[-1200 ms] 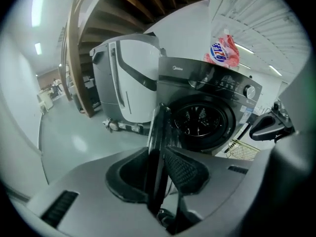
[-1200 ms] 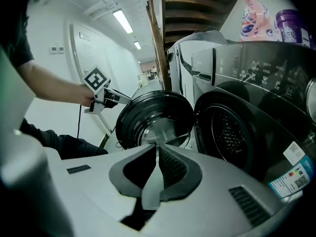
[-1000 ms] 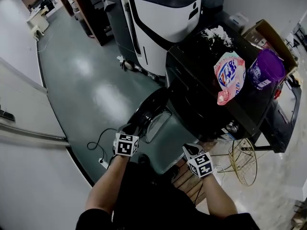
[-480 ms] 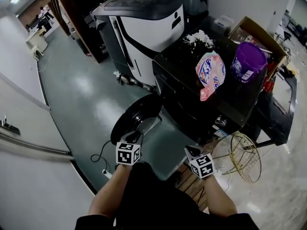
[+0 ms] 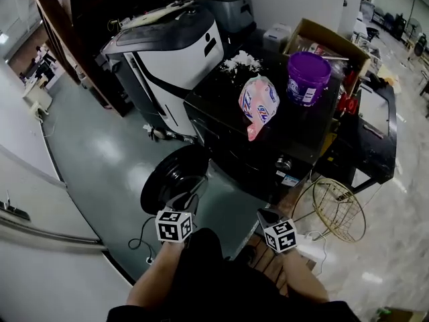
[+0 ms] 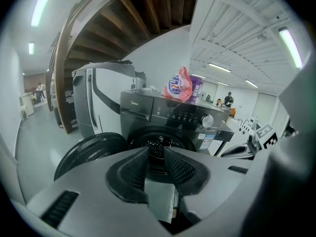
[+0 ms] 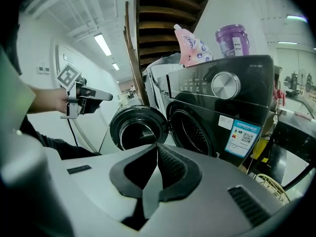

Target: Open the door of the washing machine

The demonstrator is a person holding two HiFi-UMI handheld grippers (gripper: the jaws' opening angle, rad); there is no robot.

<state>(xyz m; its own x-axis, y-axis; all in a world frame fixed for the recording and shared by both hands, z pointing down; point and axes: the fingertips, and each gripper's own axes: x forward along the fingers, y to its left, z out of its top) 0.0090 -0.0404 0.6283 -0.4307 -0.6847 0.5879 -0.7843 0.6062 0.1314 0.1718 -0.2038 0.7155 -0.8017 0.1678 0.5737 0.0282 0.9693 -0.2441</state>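
Door open, both tools off it.

The door [image 5: 175,178] stands swung wide off the washer [image 5: 268,139], ahead and to the left of the left gripper [image 5: 190,201], whose jaws are slightly parted with nothing between them. The right gripper [image 5: 266,215], facing the washer's front, is clenched on nothing. I judge the opening step done; the next move calls only for keeping both tools from knocking the door. In the head view the left tips overlap the door's rim, but the left gripper view shows the door untouched. The right gripper view alone shows the drum mouth [image 7: 192,130] bare.
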